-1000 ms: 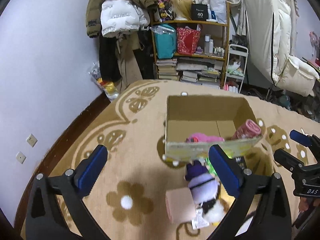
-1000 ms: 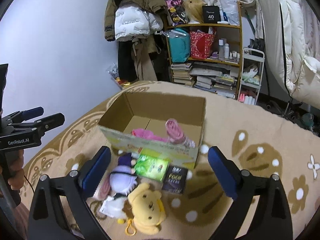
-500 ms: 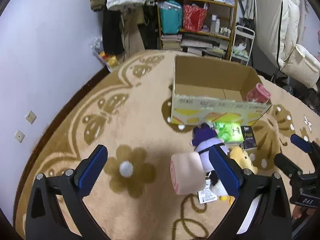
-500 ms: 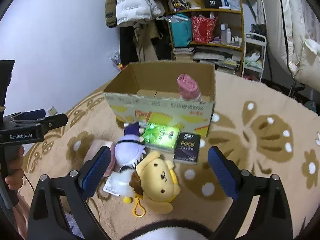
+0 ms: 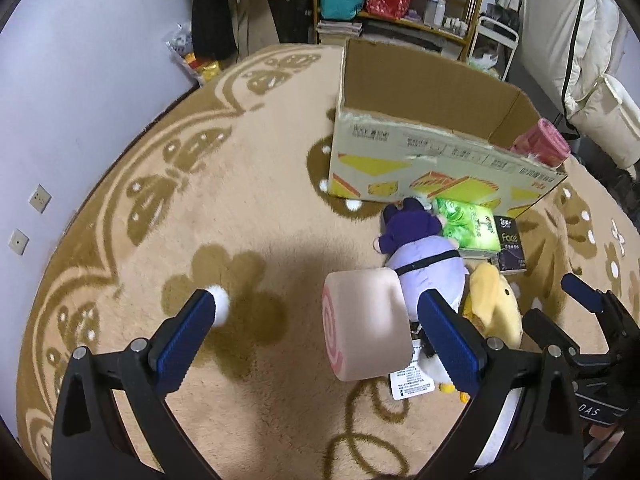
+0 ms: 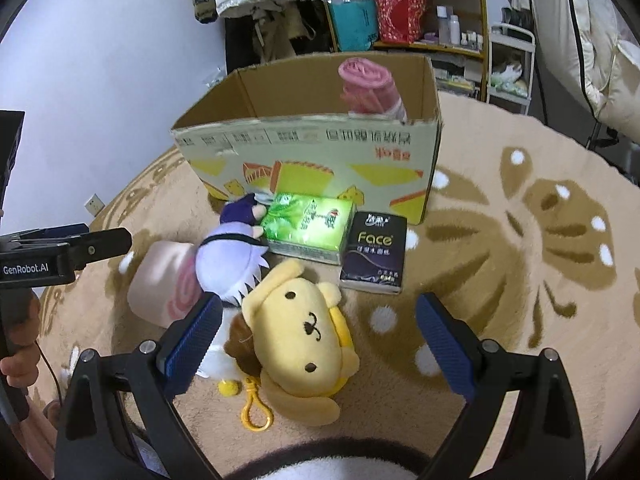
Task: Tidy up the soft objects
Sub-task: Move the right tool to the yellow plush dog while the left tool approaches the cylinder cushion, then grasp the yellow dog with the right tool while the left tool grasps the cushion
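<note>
A yellow dog plush [image 6: 304, 336] lies on the carpet [image 6: 520, 280] between the spread fingers of the right claw [image 6: 318, 332], touching a purple plush [image 6: 230, 260]; beside that, the pink roll cushion [image 5: 366, 326] sits between the left claw's [image 5: 320, 320] spread fingers, before the cardboard box [image 6: 312, 156]

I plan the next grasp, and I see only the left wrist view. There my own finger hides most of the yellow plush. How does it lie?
Observer: The yellow plush lies on its back, face up, between the open fingers of the right gripper.
Operator: Is something hanging from it?
Observer: A yellow clip lies on the carpet beside it, on the camera side. Whether it is attached, I cannot tell.
Operator: Is its head free?
Observer: No, its head lies against the purple plush.
</note>
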`<state>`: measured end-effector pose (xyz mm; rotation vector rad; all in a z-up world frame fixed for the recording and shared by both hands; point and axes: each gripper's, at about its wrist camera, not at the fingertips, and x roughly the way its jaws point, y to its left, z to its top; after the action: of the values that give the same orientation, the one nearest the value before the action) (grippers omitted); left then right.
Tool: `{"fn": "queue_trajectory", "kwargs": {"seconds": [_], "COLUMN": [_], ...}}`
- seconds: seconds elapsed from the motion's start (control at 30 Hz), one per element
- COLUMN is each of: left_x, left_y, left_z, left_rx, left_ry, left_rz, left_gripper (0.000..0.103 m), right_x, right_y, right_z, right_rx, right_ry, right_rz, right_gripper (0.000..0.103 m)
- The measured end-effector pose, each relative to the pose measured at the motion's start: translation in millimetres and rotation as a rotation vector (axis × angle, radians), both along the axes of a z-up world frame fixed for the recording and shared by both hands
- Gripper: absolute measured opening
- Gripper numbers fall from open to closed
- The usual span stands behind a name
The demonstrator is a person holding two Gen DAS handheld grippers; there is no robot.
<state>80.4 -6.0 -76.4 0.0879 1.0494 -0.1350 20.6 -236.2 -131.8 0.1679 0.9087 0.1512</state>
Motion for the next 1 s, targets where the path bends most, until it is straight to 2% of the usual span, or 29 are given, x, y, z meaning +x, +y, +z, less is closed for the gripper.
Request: {"fn": "queue_trajectory", "kwargs": {"seconds": [0.23,0.4,0.53,0.77,1.0], "left_x": [6,10,11,16,19], "left_y": [-7,-14,-18,-22,-24], "left_z": [-19,-29,-40,-54,-64], "left_rx": [0.012,0.025,0.054,0.069,0.075], "left_ry": [0.059,0.091,0.122,0.159,0.193], "left_rz": [-0.009,-0.024,-0.037,-0.041,-0.038], "left_gripper": [0.1,0.1,0.1,0.1,0.099], "right_x": [8,17,22,23,22], "right_y": [5,12,10,12,13], "right_z": [-20,-31,-39,-49,-46], "right_rx": [0.007,-0.032,0.003,0.057,0.057], "right_ry": [0.051,0.076,0.101,0.146,0.145], "right_rz": [0.019,0.058,0.064,0.096,0.09], "right_gripper": [0.097,0.093,0.093,0.075,0.066]}}
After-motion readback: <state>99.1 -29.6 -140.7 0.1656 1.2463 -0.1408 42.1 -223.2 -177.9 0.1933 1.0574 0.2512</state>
